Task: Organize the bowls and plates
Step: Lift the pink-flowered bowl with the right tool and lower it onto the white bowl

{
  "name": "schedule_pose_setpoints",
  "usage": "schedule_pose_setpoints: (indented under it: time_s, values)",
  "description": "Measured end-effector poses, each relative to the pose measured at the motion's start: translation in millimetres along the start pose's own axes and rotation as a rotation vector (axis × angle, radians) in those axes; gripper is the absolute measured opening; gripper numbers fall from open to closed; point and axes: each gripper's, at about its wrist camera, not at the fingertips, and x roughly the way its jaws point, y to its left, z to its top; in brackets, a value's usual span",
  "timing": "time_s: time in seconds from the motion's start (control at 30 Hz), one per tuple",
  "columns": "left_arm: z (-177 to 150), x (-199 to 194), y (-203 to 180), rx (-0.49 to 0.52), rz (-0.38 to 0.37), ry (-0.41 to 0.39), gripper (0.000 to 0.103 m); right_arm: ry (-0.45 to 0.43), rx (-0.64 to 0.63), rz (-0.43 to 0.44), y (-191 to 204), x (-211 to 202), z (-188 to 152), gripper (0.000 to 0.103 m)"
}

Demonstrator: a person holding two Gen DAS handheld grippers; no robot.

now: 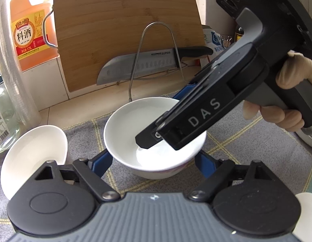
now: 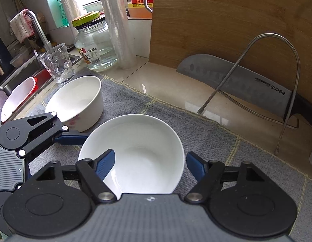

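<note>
On the grey checked cloth [image 2: 216, 141], right of a second bowl [image 2: 79, 100], sat the white bowl [image 2: 139, 151], upright. My left claw [image 1: 153, 163] stood astride its body, one finger against each side; whether they pressed I could not tell. My right claw [image 2: 149, 165] stood apart, one finger inside the bowl, the other just outside its right rim. Glazed china, I judged: stiff, slick, fairly heavy, breakable. Best taken squarely across the wall, just under the rim.

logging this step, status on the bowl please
Left gripper straddling centre bowl, contact unclear. Right gripper open, one finger inside its rim. Second bowl sits apart, not in the way.
</note>
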Motion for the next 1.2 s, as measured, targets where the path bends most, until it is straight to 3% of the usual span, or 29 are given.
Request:
schedule_pose_setpoints:
  time_s: [0.6, 1.2]
  values:
    - [5, -9, -9, 0.033, -0.002, 0.022, 0.088, -0.008, 0.003, 0.002, 10, -10, -2, 0.077]
    - [-5, -73, -42, 0.062, -0.032, 0.026, 0.088, -0.065, -0.048, 0.034, 50, -88, -38, 0.077]
